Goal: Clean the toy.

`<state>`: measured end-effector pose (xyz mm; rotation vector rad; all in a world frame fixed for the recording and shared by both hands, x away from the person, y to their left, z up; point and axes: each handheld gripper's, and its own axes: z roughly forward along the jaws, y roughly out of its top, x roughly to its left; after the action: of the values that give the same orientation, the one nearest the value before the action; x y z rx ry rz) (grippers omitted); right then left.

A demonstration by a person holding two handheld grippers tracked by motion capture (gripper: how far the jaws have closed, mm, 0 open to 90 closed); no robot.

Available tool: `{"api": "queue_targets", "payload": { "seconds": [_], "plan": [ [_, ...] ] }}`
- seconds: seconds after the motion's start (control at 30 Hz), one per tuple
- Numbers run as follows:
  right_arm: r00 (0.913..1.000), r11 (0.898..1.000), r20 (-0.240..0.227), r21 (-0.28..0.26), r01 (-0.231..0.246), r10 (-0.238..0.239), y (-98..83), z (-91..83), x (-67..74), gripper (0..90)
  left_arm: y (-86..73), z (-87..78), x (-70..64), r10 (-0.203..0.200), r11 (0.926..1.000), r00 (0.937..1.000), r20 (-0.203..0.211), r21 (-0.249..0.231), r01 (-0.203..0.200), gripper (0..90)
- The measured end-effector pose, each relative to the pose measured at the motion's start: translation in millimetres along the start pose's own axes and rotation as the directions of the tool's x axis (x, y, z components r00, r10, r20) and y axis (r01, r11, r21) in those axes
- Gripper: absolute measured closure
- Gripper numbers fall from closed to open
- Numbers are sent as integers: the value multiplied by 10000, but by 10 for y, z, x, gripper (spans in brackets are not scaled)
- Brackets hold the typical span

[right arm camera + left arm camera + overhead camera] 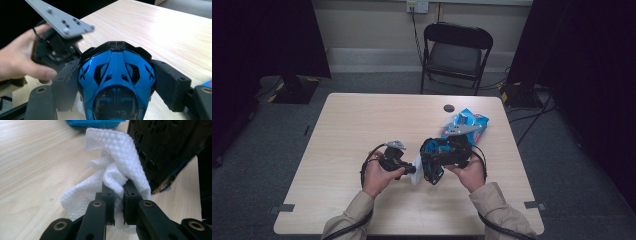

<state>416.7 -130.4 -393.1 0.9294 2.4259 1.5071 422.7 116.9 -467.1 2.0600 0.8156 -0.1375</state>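
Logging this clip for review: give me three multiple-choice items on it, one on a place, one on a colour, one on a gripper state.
1. Where does the blue plastic packet lie?
A. on the chair
B. on the table, beyond the right gripper
C. on the floor

2. What colour is the glossy helmet-shaped object?
A. blue and black
B. red
C. yellow

3. What is the left gripper doing?
A. hanging open
B. gripping the packet
C. pinching a white textured wipe

Answers: B, high view shows it on the table's far side; A, the shell shows it; C, jaws pinch the wipe.

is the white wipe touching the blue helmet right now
Cannot tell. In the high view the white wipe sits right against the blue helmet; neither gripper view shows contact or gap.
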Motion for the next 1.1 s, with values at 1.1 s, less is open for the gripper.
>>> {"api": "queue_targets", "payload": {
  "seconds": [1.1],
  "plan": [
    [9921, 9966, 1115, 525, -641, 579, -384, -426, -389, 264, -328, -670, 328, -327, 9994, 9894, -1414, -163, 307, 821]
  ]
}}
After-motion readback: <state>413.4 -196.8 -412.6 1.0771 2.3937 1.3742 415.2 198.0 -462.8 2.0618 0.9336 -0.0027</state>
